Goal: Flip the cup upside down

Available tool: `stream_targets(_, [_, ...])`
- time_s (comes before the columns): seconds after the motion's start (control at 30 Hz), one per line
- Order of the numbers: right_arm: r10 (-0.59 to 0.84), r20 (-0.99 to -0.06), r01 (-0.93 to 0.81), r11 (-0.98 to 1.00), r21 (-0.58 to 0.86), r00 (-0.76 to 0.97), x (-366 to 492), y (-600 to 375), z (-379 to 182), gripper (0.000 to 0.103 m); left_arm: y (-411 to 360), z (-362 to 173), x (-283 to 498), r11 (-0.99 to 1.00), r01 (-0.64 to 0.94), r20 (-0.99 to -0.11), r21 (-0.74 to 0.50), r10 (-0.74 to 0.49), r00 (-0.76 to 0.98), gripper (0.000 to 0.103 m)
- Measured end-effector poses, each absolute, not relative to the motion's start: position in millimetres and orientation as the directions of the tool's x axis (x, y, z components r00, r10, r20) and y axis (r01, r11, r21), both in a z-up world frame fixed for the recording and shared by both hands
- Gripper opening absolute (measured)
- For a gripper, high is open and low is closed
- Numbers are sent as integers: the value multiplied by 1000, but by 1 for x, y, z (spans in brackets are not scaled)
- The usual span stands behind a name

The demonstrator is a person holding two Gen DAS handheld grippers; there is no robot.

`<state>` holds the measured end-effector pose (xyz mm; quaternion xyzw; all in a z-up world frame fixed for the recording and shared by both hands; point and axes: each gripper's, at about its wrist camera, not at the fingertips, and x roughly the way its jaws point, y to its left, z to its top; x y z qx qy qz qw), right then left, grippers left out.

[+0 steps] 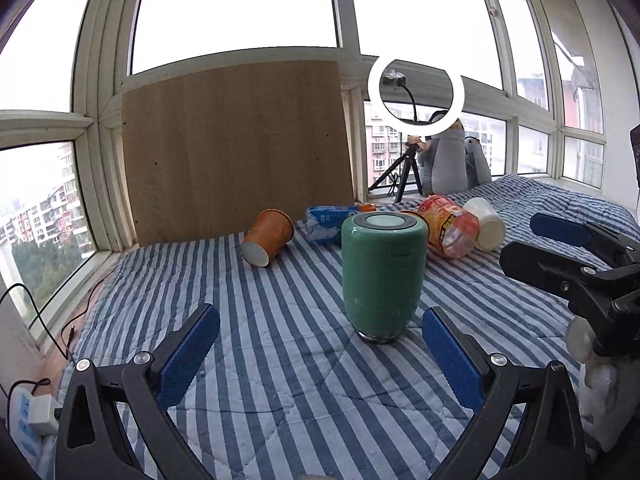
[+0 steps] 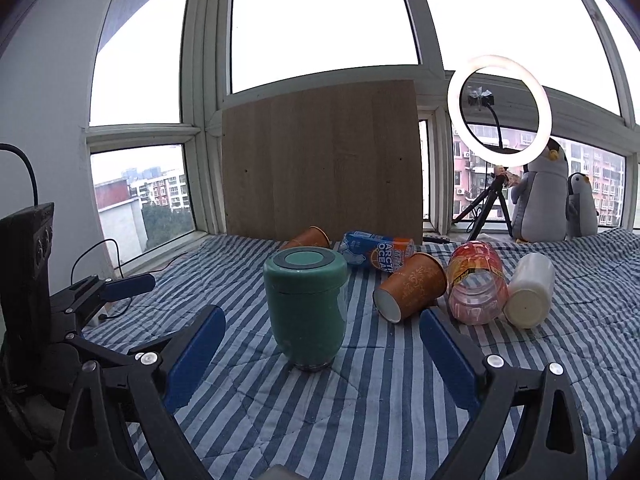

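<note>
A green cup point(image 1: 382, 276) with a dark-rimmed lid stands upright on the blue-striped quilt point(image 1: 280, 360). It also shows in the right wrist view point(image 2: 307, 306). My left gripper point(image 1: 320, 344) is open and empty, just short of the cup, which sits slightly right of its centre. My right gripper point(image 2: 322, 344) is open and empty, with the cup standing just ahead between its blue pads. The right gripper also shows at the right edge of the left wrist view point(image 1: 568, 248), and the left gripper shows at the left of the right wrist view point(image 2: 104, 292).
Behind the cup lie two orange paper cups point(image 2: 412, 286) point(image 1: 270, 236), a blue drink can point(image 2: 378, 254), a clear plastic jar point(image 2: 476, 284) and a white cup point(image 2: 528, 290). A wooden board point(image 2: 322, 160) leans on the window. A ring light point(image 2: 500, 110) and plush penguins point(image 2: 544, 192) stand at the right.
</note>
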<state>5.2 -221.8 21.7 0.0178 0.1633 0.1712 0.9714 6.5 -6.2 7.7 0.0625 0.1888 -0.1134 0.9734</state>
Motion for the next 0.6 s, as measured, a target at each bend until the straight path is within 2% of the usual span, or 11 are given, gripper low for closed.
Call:
stream_targets(0.37, [256, -300, -234, 966, 105, 919, 20, -230, 18, 97, 2, 9, 11, 995, 80, -298, 56, -60, 953, 102])
stream_targets(0.6, [225, -303, -205, 974, 96, 926, 25, -224, 9, 97, 4, 7, 13, 997, 60, -279, 39, -47, 959, 102])
